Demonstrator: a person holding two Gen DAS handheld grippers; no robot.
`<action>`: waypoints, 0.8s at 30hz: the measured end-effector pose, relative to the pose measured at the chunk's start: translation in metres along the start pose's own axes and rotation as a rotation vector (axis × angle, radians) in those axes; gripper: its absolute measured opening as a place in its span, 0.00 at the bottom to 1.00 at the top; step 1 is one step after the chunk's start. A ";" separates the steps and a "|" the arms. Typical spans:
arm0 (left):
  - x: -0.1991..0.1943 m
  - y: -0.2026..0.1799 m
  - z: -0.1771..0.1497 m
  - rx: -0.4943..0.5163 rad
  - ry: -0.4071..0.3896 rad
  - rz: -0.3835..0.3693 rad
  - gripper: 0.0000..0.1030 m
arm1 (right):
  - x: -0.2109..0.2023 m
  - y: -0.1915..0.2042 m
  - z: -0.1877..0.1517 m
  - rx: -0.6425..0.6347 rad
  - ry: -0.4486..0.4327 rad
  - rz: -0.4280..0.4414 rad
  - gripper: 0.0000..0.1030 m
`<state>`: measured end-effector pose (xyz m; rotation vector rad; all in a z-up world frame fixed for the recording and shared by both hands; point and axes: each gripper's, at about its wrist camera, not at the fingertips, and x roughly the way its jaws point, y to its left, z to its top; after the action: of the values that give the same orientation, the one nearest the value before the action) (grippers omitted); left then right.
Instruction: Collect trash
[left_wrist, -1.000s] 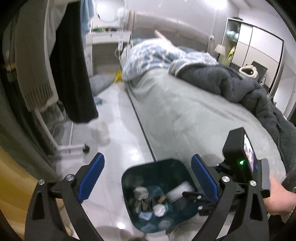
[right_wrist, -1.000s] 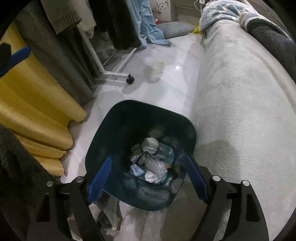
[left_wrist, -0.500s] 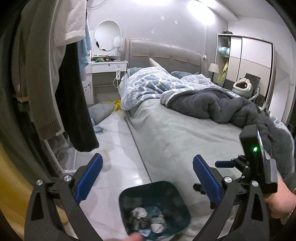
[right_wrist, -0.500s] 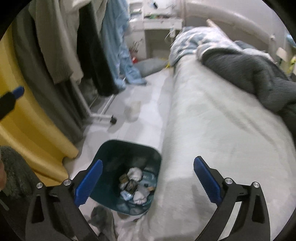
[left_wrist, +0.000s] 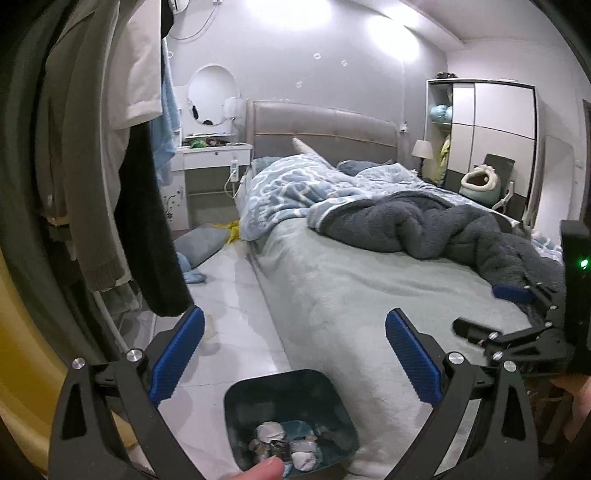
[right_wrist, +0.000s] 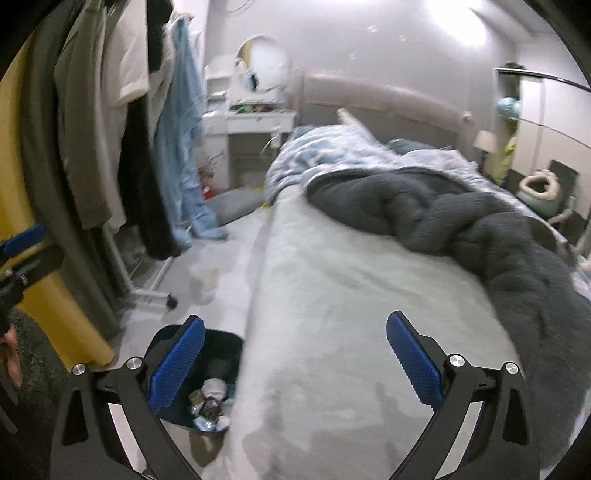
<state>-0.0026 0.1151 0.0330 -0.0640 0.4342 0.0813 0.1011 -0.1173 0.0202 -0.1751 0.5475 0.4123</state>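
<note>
Both claws gape empty: left claw (left_wrist: 293, 354); right claw (right_wrist: 295, 356); bin (left_wrist: 258, 402) below.

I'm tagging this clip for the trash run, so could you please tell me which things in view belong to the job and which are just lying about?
Part of the job:
- dark bin on the floor beside the bed
- crumpled trash inside it
- left tool, open and empty
- right tool, open and empty

Just lying about:
- grey blanket
- blue quilt
- hanging clothes
- floor cushion
</note>
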 end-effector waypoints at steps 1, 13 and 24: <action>-0.003 -0.004 -0.001 0.006 -0.010 0.004 0.97 | -0.010 -0.006 -0.002 0.011 -0.017 -0.015 0.97; -0.021 -0.031 -0.018 0.027 -0.033 -0.014 0.97 | -0.087 -0.039 -0.039 0.041 -0.117 -0.087 0.97; -0.018 -0.053 -0.032 0.092 -0.009 -0.012 0.97 | -0.090 -0.057 -0.064 0.116 -0.105 -0.060 0.97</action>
<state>-0.0271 0.0582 0.0135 0.0245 0.4280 0.0496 0.0258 -0.2161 0.0179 -0.0578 0.4605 0.3281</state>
